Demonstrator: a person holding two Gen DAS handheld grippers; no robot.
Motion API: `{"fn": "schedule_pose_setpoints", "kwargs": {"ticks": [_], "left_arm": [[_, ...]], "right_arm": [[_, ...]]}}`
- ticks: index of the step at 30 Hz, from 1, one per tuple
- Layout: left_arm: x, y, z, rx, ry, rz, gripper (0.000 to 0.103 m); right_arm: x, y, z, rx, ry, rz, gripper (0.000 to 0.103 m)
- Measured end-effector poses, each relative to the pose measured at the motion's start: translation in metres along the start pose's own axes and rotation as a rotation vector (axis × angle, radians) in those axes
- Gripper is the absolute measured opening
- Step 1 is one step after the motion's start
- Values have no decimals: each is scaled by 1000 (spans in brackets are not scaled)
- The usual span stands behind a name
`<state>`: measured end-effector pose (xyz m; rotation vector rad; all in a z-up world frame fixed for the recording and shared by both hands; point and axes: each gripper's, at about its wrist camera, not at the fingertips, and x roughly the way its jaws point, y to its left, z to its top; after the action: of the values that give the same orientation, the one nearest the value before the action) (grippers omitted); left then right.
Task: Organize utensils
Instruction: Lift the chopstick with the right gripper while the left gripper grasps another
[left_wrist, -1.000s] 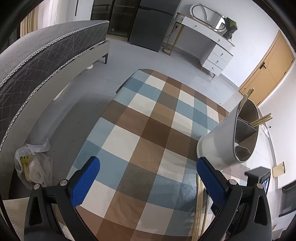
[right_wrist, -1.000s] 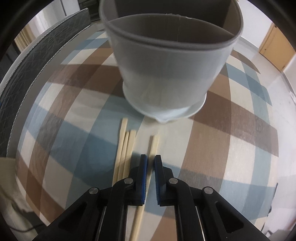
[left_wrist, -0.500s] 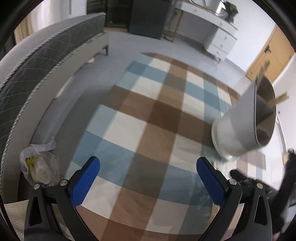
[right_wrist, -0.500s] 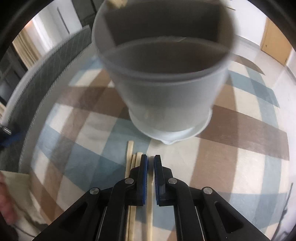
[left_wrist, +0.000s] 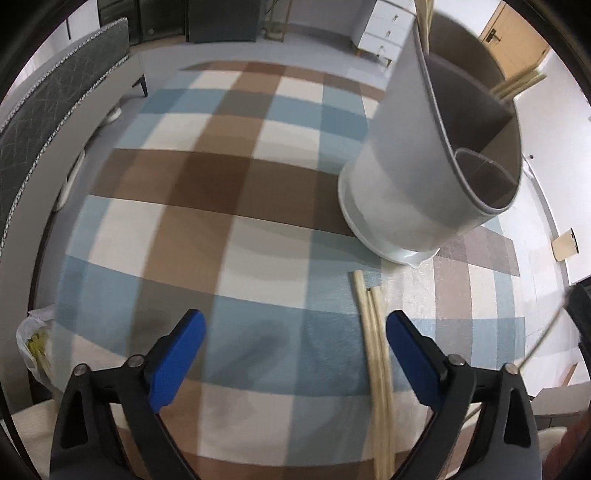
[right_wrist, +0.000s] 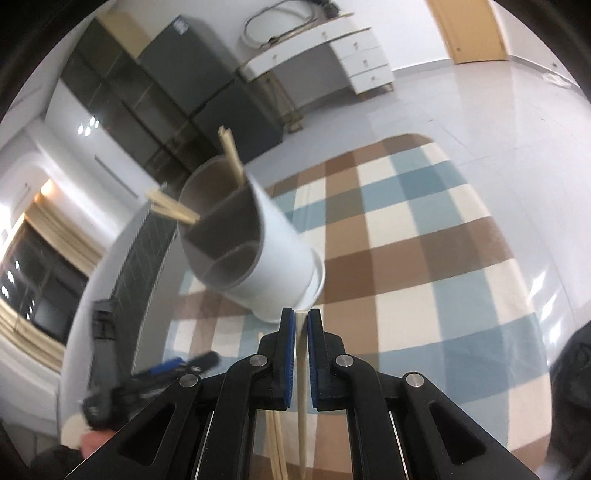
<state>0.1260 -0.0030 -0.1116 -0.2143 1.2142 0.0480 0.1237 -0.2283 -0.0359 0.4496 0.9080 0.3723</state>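
Lifted off the rug: right gripper (right_wrist: 301, 334) clamped on one chopstick (right_wrist: 302, 406) | left gripper (left_wrist: 295, 354) closing, empty, over loose chopsticks (left_wrist: 375, 350) | step: carry | next: tip into holder (right_wrist: 251, 240), frame centre-left

I see a tabletop cloth (left_wrist: 229, 206) checked in brown, pale blue and cream. The utensil holder (left_wrist: 413, 177) is light grey outside, darker grey-brown inside. The chopsticks (left_wrist: 376, 343) are pale yellow wood. My tongs (right_wrist: 301, 328) are black with blue pads (left_wrist: 177, 354).
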Motion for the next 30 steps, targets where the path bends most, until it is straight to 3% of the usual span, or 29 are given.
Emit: {"fn": "schedule_pose_setpoints", "kwargs": {"ticks": [4,11,12,13,19,24,26,30], "left_arm": [[15,-13,1,4,25,39,81],[24,-22,4,-7,25,71,76],[27,-23,6,-5,33,78,73],[30,-24,7,-4,45,86,64],[33,-28,9,1,24,122,48],[34,-30,8,18,20,165,23],[33,-31,7,23,20,162,6],[30,-29,5,15,23,166,2]], "right_arm": [[-6,0,2,17,-28,14,6],[-15,-2,5,41,-44,59,6],[-15,-2,5,40,-45,63,6],[-16,-2,6,42,-44,66,6],[-19,0,6,33,-55,70,6],[-20,0,7,33,-57,73,6],[-20,1,6,30,-59,71,6],[-21,-1,6,29,-61,60,6]]}}
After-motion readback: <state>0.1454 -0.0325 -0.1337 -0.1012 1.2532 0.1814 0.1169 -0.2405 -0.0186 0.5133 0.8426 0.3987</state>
